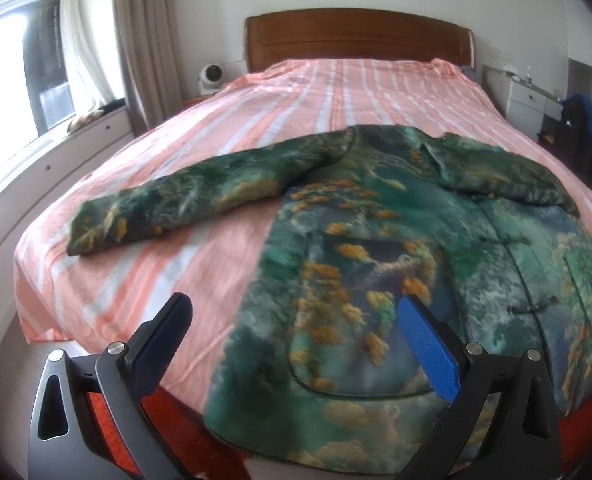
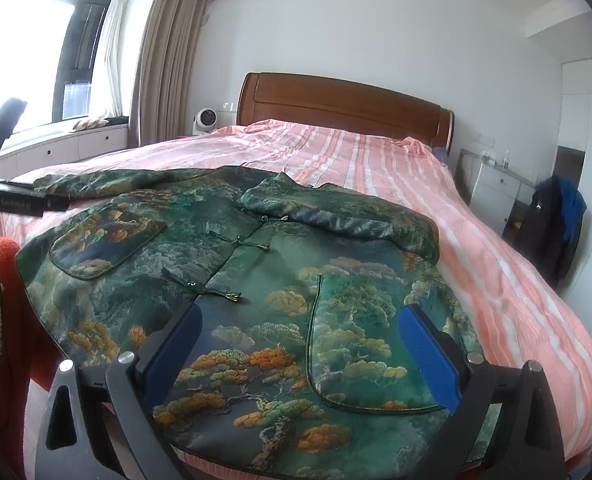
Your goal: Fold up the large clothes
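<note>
A green padded jacket point(image 1: 375, 232) with an orange tree print lies front up on the bed, its hem at the near edge. Its left sleeve point(image 1: 184, 196) stretches out flat to the left. Its right sleeve point(image 2: 347, 216) lies folded across the chest below the collar. Knot buttons point(image 2: 232, 296) run down the front. My left gripper point(image 1: 296, 312) is open and empty, above the hem's left part. My right gripper point(image 2: 299, 324) is open and empty, above the hem's right part near a pocket point(image 2: 371, 340). The left gripper's body point(image 2: 12, 200) shows at the right wrist view's left edge.
The bed has a pink striped sheet point(image 1: 335, 92) and a wooden headboard point(image 1: 355, 36). A window bench point(image 2: 68, 140) and curtain point(image 2: 168, 56) stand left, a white nightstand point(image 2: 495, 188) and a chair with dark clothes point(image 2: 555, 224) right. A small white fan point(image 1: 210, 76) sits by the headboard.
</note>
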Demonstrator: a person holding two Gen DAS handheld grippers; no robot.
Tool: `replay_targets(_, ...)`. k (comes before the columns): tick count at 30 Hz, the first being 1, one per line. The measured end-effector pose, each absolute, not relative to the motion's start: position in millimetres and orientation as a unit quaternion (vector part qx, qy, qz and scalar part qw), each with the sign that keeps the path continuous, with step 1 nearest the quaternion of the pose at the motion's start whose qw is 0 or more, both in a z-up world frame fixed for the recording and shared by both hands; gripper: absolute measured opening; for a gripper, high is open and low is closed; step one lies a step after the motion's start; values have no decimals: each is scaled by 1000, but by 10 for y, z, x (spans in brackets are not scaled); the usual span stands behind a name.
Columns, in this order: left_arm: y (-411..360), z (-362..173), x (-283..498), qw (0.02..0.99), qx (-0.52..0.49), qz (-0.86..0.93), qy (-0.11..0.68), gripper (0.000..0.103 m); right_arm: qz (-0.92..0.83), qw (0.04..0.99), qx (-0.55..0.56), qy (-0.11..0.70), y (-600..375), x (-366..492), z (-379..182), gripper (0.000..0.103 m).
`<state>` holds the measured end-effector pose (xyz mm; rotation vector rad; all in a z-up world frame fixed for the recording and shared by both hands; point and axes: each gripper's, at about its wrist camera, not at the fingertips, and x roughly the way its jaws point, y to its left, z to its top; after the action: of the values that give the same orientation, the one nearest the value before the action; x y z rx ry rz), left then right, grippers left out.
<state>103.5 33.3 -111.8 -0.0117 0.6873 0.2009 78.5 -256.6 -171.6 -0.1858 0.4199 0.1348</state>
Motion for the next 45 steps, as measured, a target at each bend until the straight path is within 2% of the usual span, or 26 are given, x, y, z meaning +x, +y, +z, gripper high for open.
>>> replay_targets(9,808,-1086,1248,925,-47,110,361,103,67,970,-92,215,-2551,799,-1744,98)
replay_targets(13,920,-1347,1484,881,-69,63,463,102,67,970,-91,214,-2551,799,-1747,98)
replay_targets(15,983,-1432,1540,870,-83,54,483,102,67,971,-89,212,-2559,790,-1739,98)
replay_targets(19,1427,-1391,1635,864,-182,63,465,102,66,971,-86,212,-2584,794,-1738,98)
replay_targets(23,2244,-1447,1781,836,-337,96,422,102,64,970,-89,219,-2572,820,-1759,98)
replay_targets(28,3162,-1925,2059,770,-466,155,408,102,66,968,-102,219,-2504,807,-1763,98)
replay_targets(32,3412,-1973,2139,771,-494,187,356,100,69,966,-115,223,-2451,805,-1788,98)
replay_targets(33,3434,-1914,2167,778,-484,202,345,87,70,965,-118,224,-2439,807,-1795,98)
replay_targets(34,3428,-1851,2199,785,-469,215,342,55,70,964,-119,225,-2435,809,-1798,98)
replay_targets(36,3357,-1623,2388,807,-404,228,365,15,71,964,-118,226,-2440,818,-1802,98)
replay_targets(40,2887,-853,2666,871,-265,216,352,13,69,966,-103,228,-2504,842,-1798,98)
replay_targets(45,1406,244,3016,949,-63,89,295,12,67,968,-81,229,-2612,856,-1779,98)
